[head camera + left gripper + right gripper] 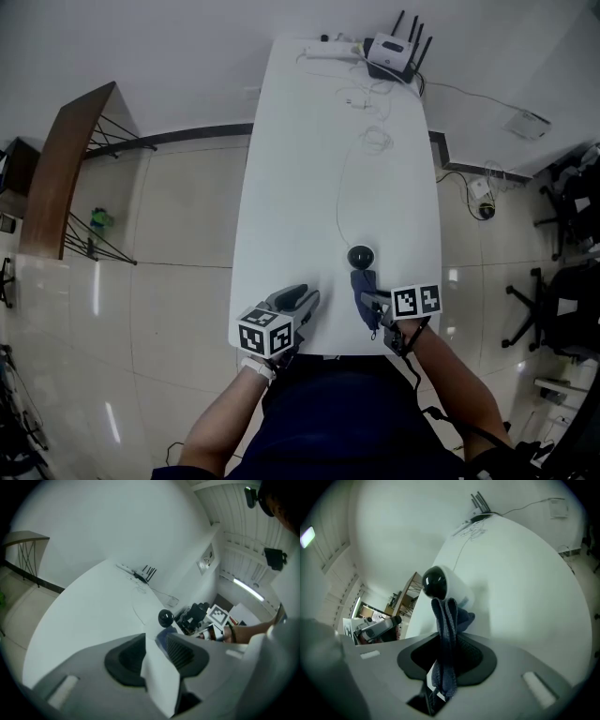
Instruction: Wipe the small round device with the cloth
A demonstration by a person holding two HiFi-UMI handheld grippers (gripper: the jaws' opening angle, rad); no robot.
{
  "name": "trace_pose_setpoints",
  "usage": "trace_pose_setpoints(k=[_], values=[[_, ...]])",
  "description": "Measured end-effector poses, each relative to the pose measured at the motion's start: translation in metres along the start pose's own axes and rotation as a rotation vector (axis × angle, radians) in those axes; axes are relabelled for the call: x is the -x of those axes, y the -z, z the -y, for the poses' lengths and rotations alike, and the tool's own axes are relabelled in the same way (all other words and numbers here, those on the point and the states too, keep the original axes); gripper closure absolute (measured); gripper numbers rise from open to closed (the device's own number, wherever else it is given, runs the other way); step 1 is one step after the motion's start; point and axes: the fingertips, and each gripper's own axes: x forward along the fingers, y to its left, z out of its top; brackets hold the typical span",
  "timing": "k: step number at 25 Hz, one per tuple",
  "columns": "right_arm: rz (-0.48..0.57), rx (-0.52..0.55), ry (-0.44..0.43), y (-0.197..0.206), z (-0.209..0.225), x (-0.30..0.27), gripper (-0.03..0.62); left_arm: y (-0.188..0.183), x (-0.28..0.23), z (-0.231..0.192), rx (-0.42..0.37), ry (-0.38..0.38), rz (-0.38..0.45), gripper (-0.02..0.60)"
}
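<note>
The device sits on the white table, lower centre of the head view, just above the right gripper. It looks round there, with no long axis to tell. The cloth is a folded strip running lengthwise from the right jaws up to the device.

The right gripper view shows the jaws closed on the cloth. It also shows the device's dark dome with a pale body behind it, which the head view does not.

The left gripper stands apart and empty, with bare table between the jaws and the device beyond.

A cable runs from the device to the router at the top of the frame. Nothing blocks the device.
</note>
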Motion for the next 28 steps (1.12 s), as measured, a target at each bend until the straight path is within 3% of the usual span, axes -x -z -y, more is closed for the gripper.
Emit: trace_pose_setpoints(k=[4,7,12,17,23,28], values=[[0.062,-0.003,0.068,-0.023,0.039,0.024,0.493,-0.002,-0.018,0.022,-0.032,0.029,-0.02,0.446],[0.079,0.088,0.138,-0.049,0.054,0.033,0.493,-0.001,-0.026,0.04,-0.054,0.048,-0.032,0.446],[0.115,0.256,0.182,-0.096,0.039,0.043,0.494,0.001,-0.022,0.042,-0.053,0.036,-0.031,0.446],[0.012,0.448,0.239,-0.1,0.031,0.036,0.494,0.006,-0.017,0.035,-0.018,0.019,-0.021,0.446],[0.033,0.362,0.185,-0.053,0.008,0.039,0.494,0.007,-0.017,0.034,-0.002,0.027,-0.018,0.446],[-0.035,0.276,0.101,-0.007,-0.023,0.009,0.494,0.004,-0.013,0.03,0.006,0.029,-0.005,0.447]])
